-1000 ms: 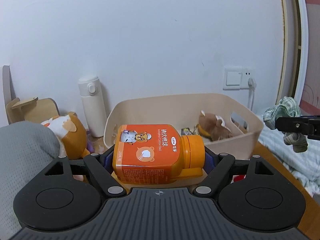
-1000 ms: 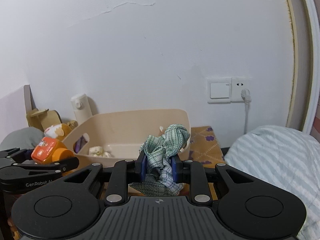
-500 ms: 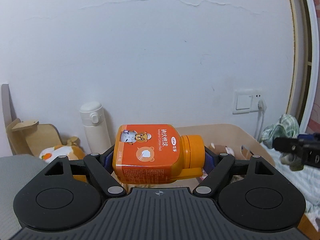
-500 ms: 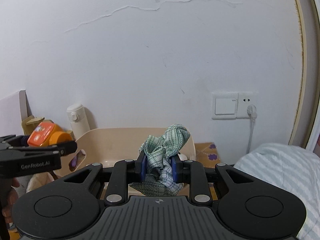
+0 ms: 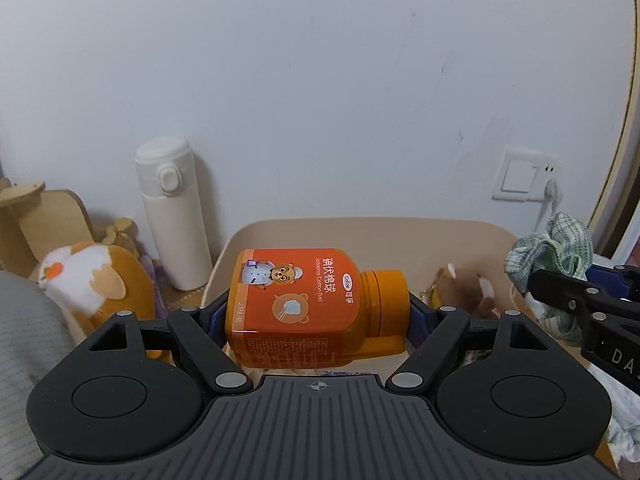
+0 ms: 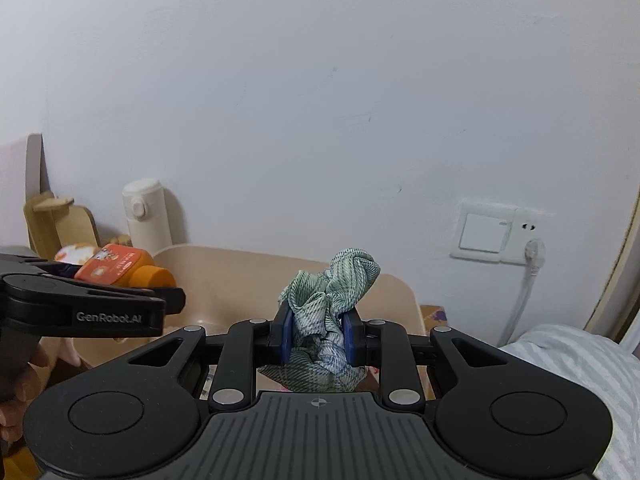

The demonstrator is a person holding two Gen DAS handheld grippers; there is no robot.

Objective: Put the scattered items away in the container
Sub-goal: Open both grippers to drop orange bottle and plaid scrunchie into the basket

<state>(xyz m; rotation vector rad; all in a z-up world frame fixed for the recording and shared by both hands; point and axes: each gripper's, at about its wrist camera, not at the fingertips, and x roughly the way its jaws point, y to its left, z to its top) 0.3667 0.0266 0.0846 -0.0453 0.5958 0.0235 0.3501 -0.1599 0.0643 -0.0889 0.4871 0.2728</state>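
Note:
My left gripper (image 5: 316, 316) is shut on an orange cotton-ball bottle (image 5: 304, 304), held sideways with its cap to the right, just in front of the beige bin (image 5: 360, 232). A crumpled green checked cloth (image 6: 328, 312) is pinched in my shut right gripper (image 6: 316, 336), above the bin's (image 6: 248, 276) near side. The cloth (image 5: 552, 256) and right gripper show at the right edge of the left wrist view. In the right wrist view the bottle (image 6: 120, 270) and left gripper (image 6: 132, 292) sit at the left. A brown plush toy (image 5: 464, 288) lies inside the bin.
A white thermos (image 5: 172, 216) stands against the wall left of the bin. An orange and white plush (image 5: 96, 276) and a wooden stand (image 5: 44, 220) lie further left. A wall switch with a plugged cord (image 6: 496, 232) is to the right, above striped bedding (image 6: 568, 360).
Both grippers have moved toward the wall and bin with their loads still held; the bin now sits closer and lower in both views. The right gripper has come nearer the left one.

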